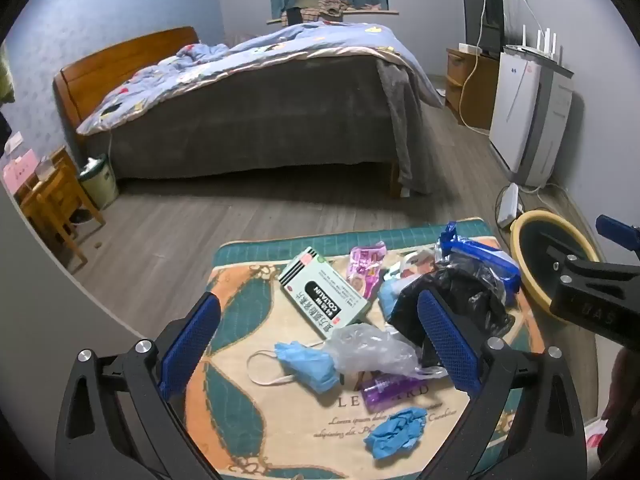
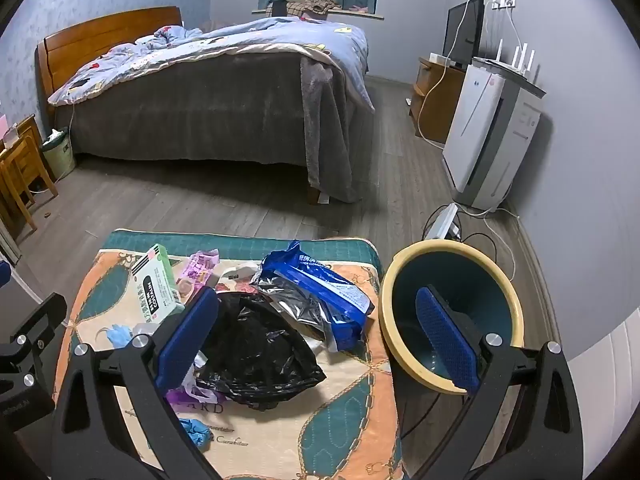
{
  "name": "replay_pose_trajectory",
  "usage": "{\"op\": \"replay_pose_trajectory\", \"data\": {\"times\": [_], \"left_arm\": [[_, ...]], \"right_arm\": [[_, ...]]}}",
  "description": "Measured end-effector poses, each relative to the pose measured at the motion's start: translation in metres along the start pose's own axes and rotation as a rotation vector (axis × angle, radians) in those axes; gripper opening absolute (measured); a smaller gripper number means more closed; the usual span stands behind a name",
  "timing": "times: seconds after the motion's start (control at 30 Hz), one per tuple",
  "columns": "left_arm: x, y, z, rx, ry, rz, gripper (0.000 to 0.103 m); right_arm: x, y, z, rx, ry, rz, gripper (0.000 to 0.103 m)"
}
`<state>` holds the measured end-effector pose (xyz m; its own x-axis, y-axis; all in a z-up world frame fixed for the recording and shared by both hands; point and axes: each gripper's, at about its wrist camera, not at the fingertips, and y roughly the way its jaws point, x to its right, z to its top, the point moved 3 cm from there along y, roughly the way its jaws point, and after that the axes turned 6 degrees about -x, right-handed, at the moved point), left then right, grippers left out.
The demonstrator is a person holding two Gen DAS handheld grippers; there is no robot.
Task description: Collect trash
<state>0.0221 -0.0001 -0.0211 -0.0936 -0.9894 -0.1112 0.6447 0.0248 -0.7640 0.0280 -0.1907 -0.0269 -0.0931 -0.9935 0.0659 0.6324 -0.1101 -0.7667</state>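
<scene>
Trash lies on a patterned blanket-covered surface (image 1: 256, 400): a green medicine box (image 1: 324, 294), a blue face mask (image 1: 308, 364), a clear plastic bag (image 1: 372, 350), a purple bottle (image 1: 386, 390), a crumpled blue glove (image 1: 394, 432), a black plastic bag (image 2: 260, 344) and a blue foil wrapper (image 2: 324, 288). A bin with a yellow rim (image 2: 452, 316) stands to the right of the surface. My left gripper (image 1: 320, 348) is open above the mask and clear bag. My right gripper (image 2: 316, 336) is open, its left finger over the black bag, its right finger over the bin.
A bed (image 1: 248, 112) stands behind across grey floorboards. A white air purifier (image 2: 488, 144) and cables are at the right wall. A wooden chair (image 1: 52, 208) and a small waste bin (image 1: 98, 180) are at the left.
</scene>
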Motion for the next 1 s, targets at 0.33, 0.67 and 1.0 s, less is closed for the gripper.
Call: {"op": "replay_pose_trajectory", "data": {"times": [0.33,0.67,1.0], "left_arm": [[-0.0006,-0.0015,-0.0007,0.009,-0.002,0.004,0.098],[-0.0027,0.0035,-0.0031,0.002,-0.003,0.002,0.098],[-0.0022,0.0035,-0.0028,0.0,-0.003,0.003,0.098]], "right_arm": [[0.0013,0.0021,-0.0005,0.009,-0.011,-0.012,0.097],[-0.0003,-0.0026,0.001,0.017,-0.017,-0.024,0.097],[0.0002,-0.0027,0.0014,0.015,-0.013,-0.024,0.097]]}}
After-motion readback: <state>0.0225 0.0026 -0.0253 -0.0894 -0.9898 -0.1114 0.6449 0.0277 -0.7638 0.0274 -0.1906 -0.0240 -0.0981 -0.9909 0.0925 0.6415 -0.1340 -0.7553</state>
